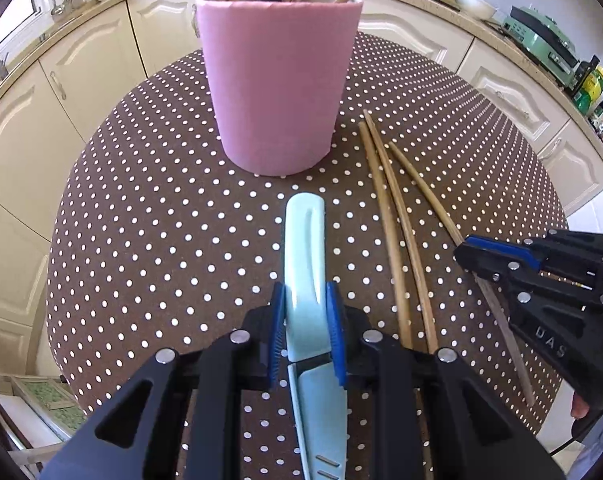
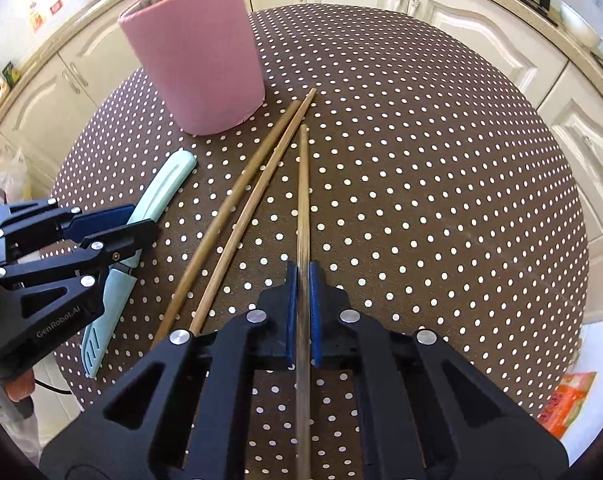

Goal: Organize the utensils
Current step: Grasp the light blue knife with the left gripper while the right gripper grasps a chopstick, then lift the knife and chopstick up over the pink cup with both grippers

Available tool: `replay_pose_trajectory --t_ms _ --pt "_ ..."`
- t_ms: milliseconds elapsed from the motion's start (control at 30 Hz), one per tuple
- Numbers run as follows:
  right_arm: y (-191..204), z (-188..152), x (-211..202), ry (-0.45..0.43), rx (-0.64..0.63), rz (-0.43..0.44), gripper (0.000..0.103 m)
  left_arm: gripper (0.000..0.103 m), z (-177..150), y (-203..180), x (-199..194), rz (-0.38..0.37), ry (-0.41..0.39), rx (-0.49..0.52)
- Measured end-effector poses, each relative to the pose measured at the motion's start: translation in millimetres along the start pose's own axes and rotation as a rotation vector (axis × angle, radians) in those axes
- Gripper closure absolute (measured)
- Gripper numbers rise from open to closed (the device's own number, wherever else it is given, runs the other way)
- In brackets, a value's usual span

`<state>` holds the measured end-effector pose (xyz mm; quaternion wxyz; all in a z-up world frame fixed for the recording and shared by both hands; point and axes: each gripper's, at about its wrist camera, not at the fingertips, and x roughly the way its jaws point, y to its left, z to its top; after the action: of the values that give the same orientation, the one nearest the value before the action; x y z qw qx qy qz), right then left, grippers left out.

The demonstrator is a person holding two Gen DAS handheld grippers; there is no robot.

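**Both hands loaded, cup half filled**

My left gripper has its fingers clamped on the knife; my right gripper pinches 1 chopstick. The pink cup already holds several utensils, so I judge us midway: 2 chopsticks lie loose on the bench. Only the left view shows the cup's contents clearly.

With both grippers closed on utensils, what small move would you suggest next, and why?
Probably lift the left gripper slightly, raising the light blue knife off the table. Its jaws already clamp the handle, and the pink holder stands directly ahead. The right gripper holds one chopstick and can follow.
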<state>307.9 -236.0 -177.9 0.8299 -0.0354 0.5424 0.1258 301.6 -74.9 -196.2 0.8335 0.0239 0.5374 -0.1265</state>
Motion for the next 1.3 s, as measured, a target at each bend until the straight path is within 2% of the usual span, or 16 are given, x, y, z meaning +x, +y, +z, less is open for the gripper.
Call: replay_pose_trajectory --t_ms 133,300,500,567,633,833,1033,1200,1300 --pt "-13 -4 -8 -0.053 0.031 0.033 0.097 0.083 -6 5 -8 -0.031 -0.046 -0.030" --pt "-33 -13 -38 -0.183 0.077 0.104 0.097 0.083 -12 7 -34 -0.054 -0.162 -0.027" --pt "-44 -18 -89 -0.392 0.105 0.177 0.097 0.083 -15 7 -79 -0.086 -0.355 -0.014" --pt "-46 -18 -106 -0.468 0.114 0.163 0.097 0.083 -16 8 -94 -0.092 -0.418 -0.013" --pt "-37 -15 -123 -0.553 0.105 0.164 0.097 0.083 -16 9 -110 -0.100 -0.489 -0.007" --pt "-21 -8 -152 -0.739 0.073 0.245 0.096 0.083 -6 6 -159 -0.114 -0.692 -0.001" --pt "-10 21 -164 -0.903 0.042 0.292 0.096 0.083 15 3 -189 -0.078 -0.876 -0.027" --pt "-3 48 -170 -0.993 0.024 0.277 0.096 0.083 40 8 -193 -0.057 -0.966 -0.063" --pt "0 66 -165 -1.032 0.021 0.283 0.096 0.083 52 14 -188 -0.061 -0.990 -0.087"
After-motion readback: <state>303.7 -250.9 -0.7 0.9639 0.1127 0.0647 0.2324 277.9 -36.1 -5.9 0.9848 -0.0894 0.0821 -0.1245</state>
